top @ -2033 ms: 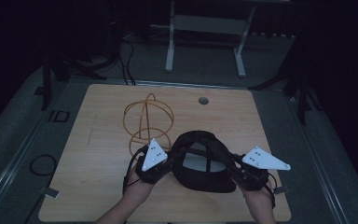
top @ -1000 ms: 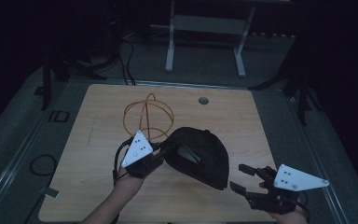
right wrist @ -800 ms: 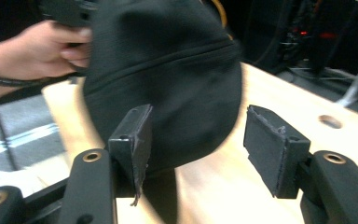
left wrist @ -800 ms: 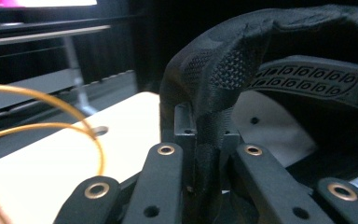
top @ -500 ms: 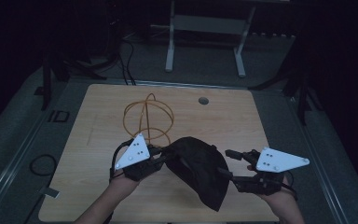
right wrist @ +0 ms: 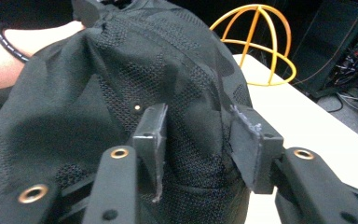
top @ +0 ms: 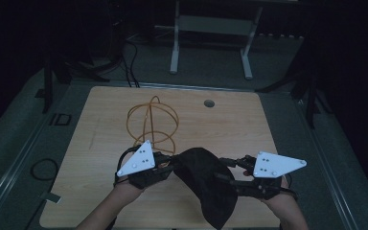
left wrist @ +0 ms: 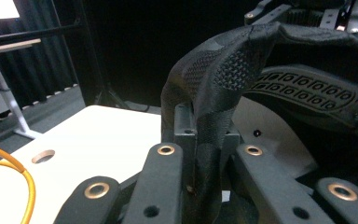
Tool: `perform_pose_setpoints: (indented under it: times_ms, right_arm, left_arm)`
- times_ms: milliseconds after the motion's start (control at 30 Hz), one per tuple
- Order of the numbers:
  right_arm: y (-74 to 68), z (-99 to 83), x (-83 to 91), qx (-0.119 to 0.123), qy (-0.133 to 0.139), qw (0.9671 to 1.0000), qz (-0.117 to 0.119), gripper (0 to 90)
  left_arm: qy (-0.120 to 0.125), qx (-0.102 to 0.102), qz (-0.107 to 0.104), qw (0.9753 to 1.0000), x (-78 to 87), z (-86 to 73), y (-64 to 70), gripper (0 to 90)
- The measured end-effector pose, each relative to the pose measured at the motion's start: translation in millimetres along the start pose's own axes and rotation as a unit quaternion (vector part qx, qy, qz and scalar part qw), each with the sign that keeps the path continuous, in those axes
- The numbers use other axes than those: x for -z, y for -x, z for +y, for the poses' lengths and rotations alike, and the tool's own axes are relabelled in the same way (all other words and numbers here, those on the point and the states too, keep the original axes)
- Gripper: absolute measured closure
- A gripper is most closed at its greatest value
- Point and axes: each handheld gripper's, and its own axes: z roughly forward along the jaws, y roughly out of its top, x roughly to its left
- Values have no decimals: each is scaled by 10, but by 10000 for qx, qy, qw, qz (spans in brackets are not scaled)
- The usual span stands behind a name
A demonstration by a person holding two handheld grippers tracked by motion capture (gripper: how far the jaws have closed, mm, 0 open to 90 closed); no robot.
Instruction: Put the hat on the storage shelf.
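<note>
At the near edge of the counter (top: 100, 139), a black cap (top: 206, 179) hangs lifted between two hand-held tools. Left tongs (top: 165, 165) are clenched on a fold of the cap's edge; the left gripper view shows fabric pinched tight between the pads, with the patterned inner band curving off to the right. Right tongs (top: 223, 170) stand released, jaws apart on either side of the mesh crown, close against it but not pinching it, as the right gripper view shows. Cap droops down toward the counter's front edge, crown side facing the right hand (top: 280, 194). Beyond it, well apart, stands a dome-shaped orange wire stand (top: 152, 122), bare. Judgement: the cap looks bound for that stand; pickup is done on one side, the second grip is not yet made, and carrying and seating the cap remain.
</note>
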Motion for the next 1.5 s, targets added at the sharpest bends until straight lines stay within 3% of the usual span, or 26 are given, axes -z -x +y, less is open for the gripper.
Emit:
perform_pose_setpoints:
  times_ms: [100,200,233,367,500,567,633,667,733,833,1033,1167,1267,1500]
  right_arm:
    - [-2,-8,-24,-2,-15,10000,36,690]
    - [-6,-16,-53,-5,-46,9999,94,858]
    - [-11,-18,-58,4,-50,10000,82,880]
    - [-5,-16,-42,-102,-3,9999,-38,892]
    - [-11,9,28,-141,130,9998,-27,893]
    - [-15,27,75,-155,206,9997,-51,893]
    - [-18,36,102,-134,233,9996,-51,893]
    - [-3,43,149,-180,282,9994,-93,893]
    - [22,42,202,-259,370,9989,-81,893]
    - [35,44,246,-279,421,9985,-206,894]
    - [105,79,351,-342,491,9953,-762,894]
    - [152,100,371,-386,575,9930,-958,893]
    - [228,145,373,-439,619,9894,-1234,893]
    - [358,271,317,-464,697,9849,-1512,893]
  left_arm:
    - [32,79,31,10000,2,6,-15,854]
    - [48,116,23,9999,3,15,-23,854]
    - [-7,87,103,9999,0,21,-22,854]
    - [-127,36,253,9996,-3,20,-19,852]
    - [-137,46,175,9997,-14,42,-6,846]
    - [-174,5,268,9995,-27,53,6,836]
    - [-180,8,273,9995,-29,56,6,793]
    - [-190,148,301,9993,-21,55,-19,720]
    - [-172,185,338,9991,5,42,-34,633]
    - [-171,206,435,9987,31,25,-47,535]
    - [-274,255,603,9975,151,-55,-75,458]
    - [-334,278,708,9965,221,-123,-89,425]
    - [-471,348,882,9944,305,-225,-111,400]
    - [-625,482,1037,9915,452,-402,-143,381]
